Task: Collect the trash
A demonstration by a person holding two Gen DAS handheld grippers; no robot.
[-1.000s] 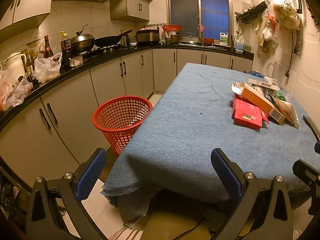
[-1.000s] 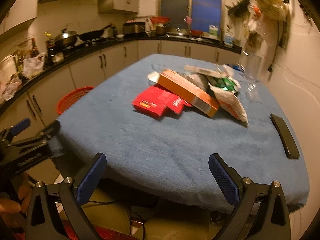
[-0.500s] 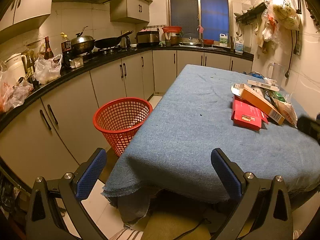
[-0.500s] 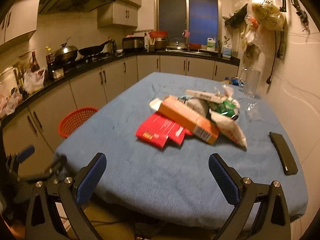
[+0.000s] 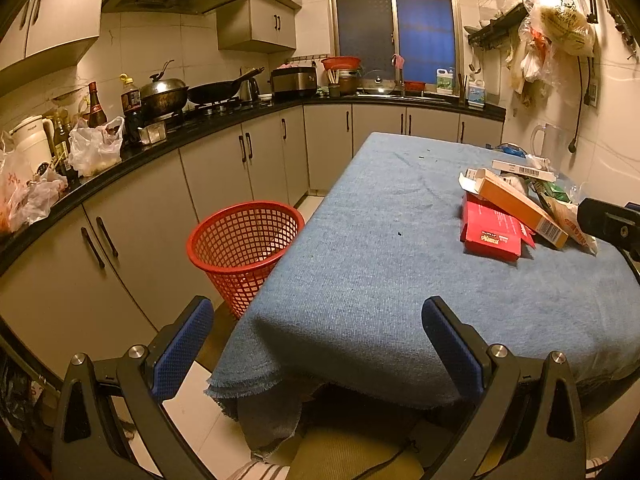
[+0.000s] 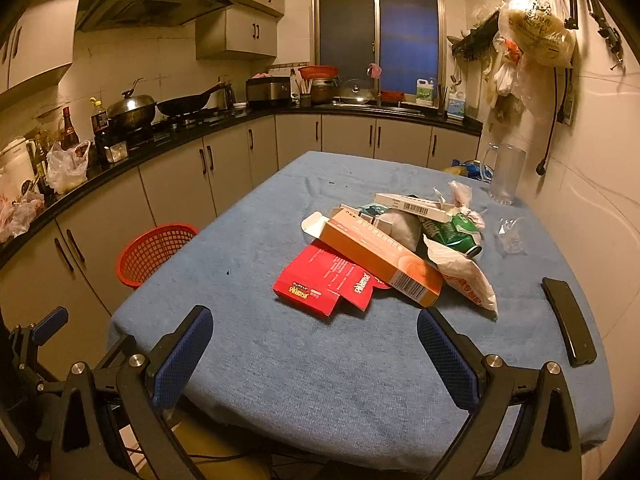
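A pile of trash lies on the blue-clothed table (image 6: 280, 360): a flattened red box (image 6: 324, 280), a long orange box (image 6: 380, 256), a white snack bag (image 6: 464, 276), a green wrapper (image 6: 452, 232) and a white barcoded box (image 6: 412, 204). The red box (image 5: 494, 230) and orange box (image 5: 520, 204) also show in the left wrist view. A red mesh basket (image 5: 244, 244) stands on the floor left of the table (image 5: 380, 260). My left gripper (image 5: 316, 352) is open and empty at the table's near corner. My right gripper (image 6: 312, 360) is open and empty, above the table just short of the pile.
A black remote (image 6: 568, 320) lies near the table's right edge. A clear jug (image 6: 506, 176) and crumpled plastic (image 6: 512, 232) sit by the wall. Cabinets and a cluttered counter (image 5: 120, 152) run along the left. Bags (image 6: 532, 32) hang on the right wall.
My right gripper has risen and moved forward over the table toward the pile. My left gripper has barely moved.
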